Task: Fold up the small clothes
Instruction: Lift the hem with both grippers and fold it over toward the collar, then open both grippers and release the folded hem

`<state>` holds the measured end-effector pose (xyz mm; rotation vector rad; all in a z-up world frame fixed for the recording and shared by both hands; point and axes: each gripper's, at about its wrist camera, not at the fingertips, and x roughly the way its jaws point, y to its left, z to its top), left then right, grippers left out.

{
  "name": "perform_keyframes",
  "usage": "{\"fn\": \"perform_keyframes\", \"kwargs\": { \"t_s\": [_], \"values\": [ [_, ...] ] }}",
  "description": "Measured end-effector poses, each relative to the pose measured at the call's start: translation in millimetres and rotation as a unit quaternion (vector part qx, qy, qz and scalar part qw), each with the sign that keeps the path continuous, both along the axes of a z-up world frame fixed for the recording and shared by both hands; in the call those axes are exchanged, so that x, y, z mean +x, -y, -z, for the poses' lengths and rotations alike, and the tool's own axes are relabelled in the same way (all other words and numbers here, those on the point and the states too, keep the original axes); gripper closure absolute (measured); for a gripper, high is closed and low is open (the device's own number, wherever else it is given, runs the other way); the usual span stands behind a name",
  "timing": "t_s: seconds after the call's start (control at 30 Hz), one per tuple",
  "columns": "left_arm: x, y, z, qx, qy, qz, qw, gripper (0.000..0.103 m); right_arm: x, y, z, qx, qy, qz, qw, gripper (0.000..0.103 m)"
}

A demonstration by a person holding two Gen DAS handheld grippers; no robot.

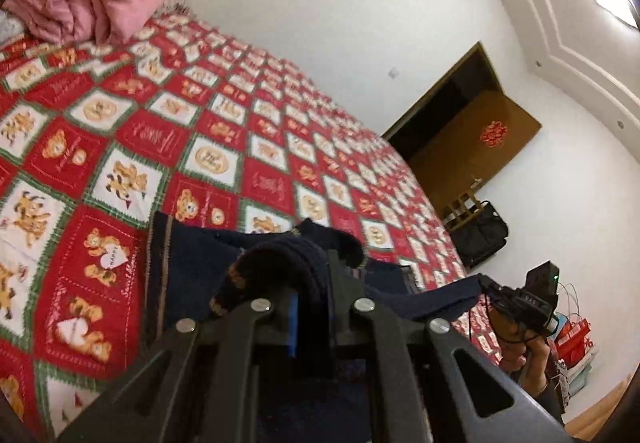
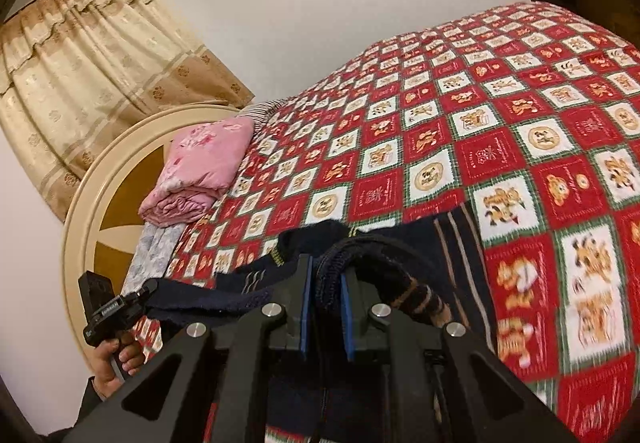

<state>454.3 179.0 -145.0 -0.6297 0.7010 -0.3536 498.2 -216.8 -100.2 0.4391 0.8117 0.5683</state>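
1. Navy knit sweater (image 1: 192,267) with tan stripes, held up at one edge by both grippers, the rest lying on the red-and-white checked bedspread (image 1: 240,115) at its near side.
2. Left gripper (image 1: 312,307) clamped on a thick ribbed edge of the knit, apparently a cuff or hem banded in tan; fabric bunched over and between the blue pads.
3. Right gripper (image 2: 326,307) likewise clenched on a ribbed navy edge, a tan-banded roll curling off to its right.
4. Seen across from each wrist view: the other gripper in a person's hand (image 2: 116,359), with a stretch of navy cloth running between the two tools.
5. Step in hand, as a judgement: carrying a lifted edge of the sweater across the body of the garment to make a fold; frames blurred, consistent with a sweep in progress.
6. Next move calls for: keeping both grips level and equally far forward, laying the edge down square on the lower layer, letting go only once the cloth rests flat.
7. Look of the garment: dark navy, chunky knit, thin tan vertical stripes on the flat panel, thick ribbing at the edges; soft, heavy, prone to sagging between the grips.
8. Farther up the bed: a folded pink quilt (image 2: 200,171) by the headboard (image 2: 100,211), well apart from the work.
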Motion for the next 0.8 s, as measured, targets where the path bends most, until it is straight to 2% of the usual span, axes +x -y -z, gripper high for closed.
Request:
{"fn": "perform_keyframes", "kwargs": {
  "t_s": [0.2, 0.4, 0.47, 0.53, 0.6, 0.67, 0.73, 0.77, 0.8],
  "values": [
    [37.1, -1.6, 36.5, -0.007, -0.033, -0.01, 0.9994, 0.093, 42.9, -10.2, 31.2, -0.025, -0.025, 0.007, 0.999, 0.091],
    [65.8, 0.8, 58.8, -0.016, -0.051, -0.012, 0.9985, 0.089, 77.4, -10.3, 63.2, -0.035, -0.043, 0.019, 0.998, 0.09],
    [73.0, 8.8, 61.2, 0.01, -0.055, -0.009, 0.9984, 0.088, 88.5, -8.5, 74.0, -0.042, -0.04, 0.035, 0.998, 0.087],
    [76.8, 11.9, 62.3, 0.012, -0.061, -0.01, 0.998, 0.085, 97.5, -12.6, 84.5, -0.05, -0.049, 0.027, 0.997, 0.082],
    [78.3, 11.4, 62.7, 0.01, -0.07, -0.011, 0.9974, 0.078, 102.9, -19.4, 92.5, -0.087, -0.052, 0.028, 0.994, 0.072],
    [74.2, 10.4, 58.7, 0.014, -0.066, -0.004, 0.9977, 0.074, 102.2, -21.1, 96.2, -0.093, -0.057, 0.025, 0.994, 0.062],
    [68.7, 8.2, 52.2, 0.018, -0.056, -0.001, 0.9983, 0.072, 96.1, -18.2, 93.5, -0.087, -0.044, 0.023, 0.995, 0.046],
    [65.6, 6.0, 48.0, 0.022, -0.054, -0.001, 0.9983, 0.068, 93.2, -16.6, 90.2, -0.09, -0.034, 0.024, 0.995, 0.028],
    [64.3, 4.1, 46.1, 0.022, -0.054, -0.002, 0.9983, 0.065, 91.0, -12.5, 86.1, -0.095, -0.025, 0.033, 0.995, 0.024]
  ]
}}
